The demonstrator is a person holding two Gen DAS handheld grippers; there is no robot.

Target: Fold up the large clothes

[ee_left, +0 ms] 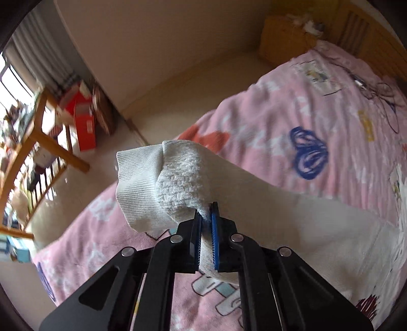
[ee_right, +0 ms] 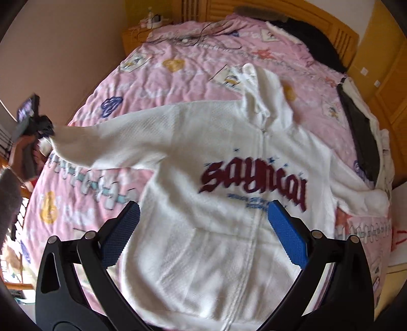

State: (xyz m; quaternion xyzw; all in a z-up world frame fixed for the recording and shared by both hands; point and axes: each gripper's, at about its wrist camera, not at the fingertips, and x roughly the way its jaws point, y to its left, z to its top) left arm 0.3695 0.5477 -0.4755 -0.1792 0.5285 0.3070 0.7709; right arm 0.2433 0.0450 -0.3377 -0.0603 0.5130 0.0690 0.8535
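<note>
A white zip-up hoodie (ee_right: 216, 157) with dark red lettering lies face up on the pink bedspread (ee_right: 157, 76). Its left sleeve (ee_right: 114, 137) stretches out to the left and is lifted. My left gripper (ee_left: 206, 216) is shut on that sleeve's end, with the ribbed cuff (ee_left: 142, 183) folded over above the fingers. In the right wrist view the left gripper (ee_right: 40, 127) shows at the far left holding the sleeve. My right gripper (ee_right: 203, 216) is open and empty, hovering above the hoodie's lower front. The right sleeve (ee_right: 361, 196) lies bent at the right.
The bedspread (ee_left: 305, 107) covers the whole bed. Dark clothes (ee_right: 315, 35) and a grey garment (ee_right: 361, 142) lie at the bed's far right. A wooden headboard (ee_right: 254, 7) and nightstand (ee_left: 282, 35) stand beyond. A wooden chair (ee_left: 43, 142) and red boxes (ee_left: 84, 119) sit on the floor left.
</note>
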